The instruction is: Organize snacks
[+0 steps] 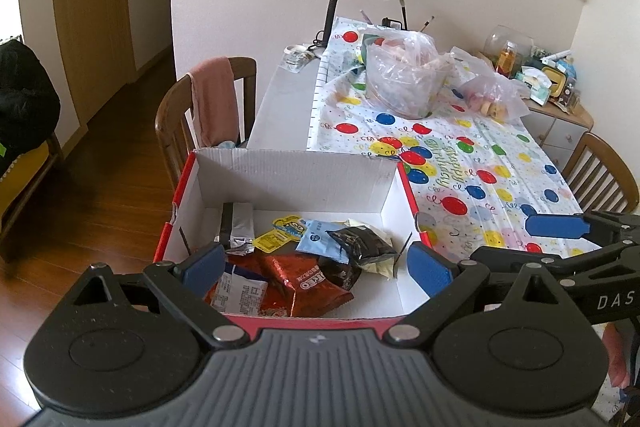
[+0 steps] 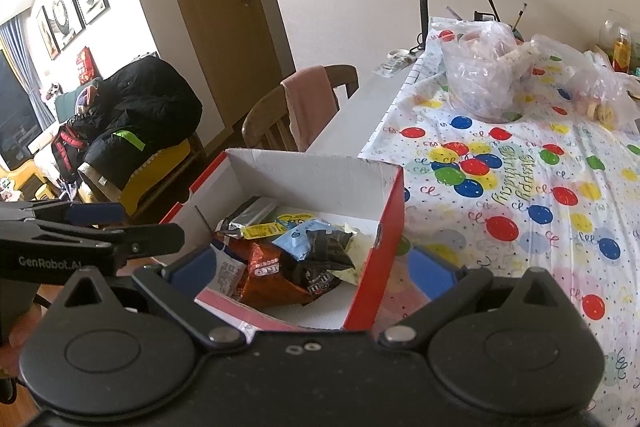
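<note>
The snacks lie heaped in the box, low and centre in both views: a red Oreo pack, a black M&M's bag, a blue sachet, a yellow tag and a silver pack. The box sits at the near left corner of the desk. Both tools are spread and hold nothing: the left tool hangs over the heap, the right tool straddles the box's right wall. This fits either packets just dropped in or packets about to be sorted. Any grip should pinch one pack by its crimped edge, since loose foil slips and drags its neighbours.
</note>
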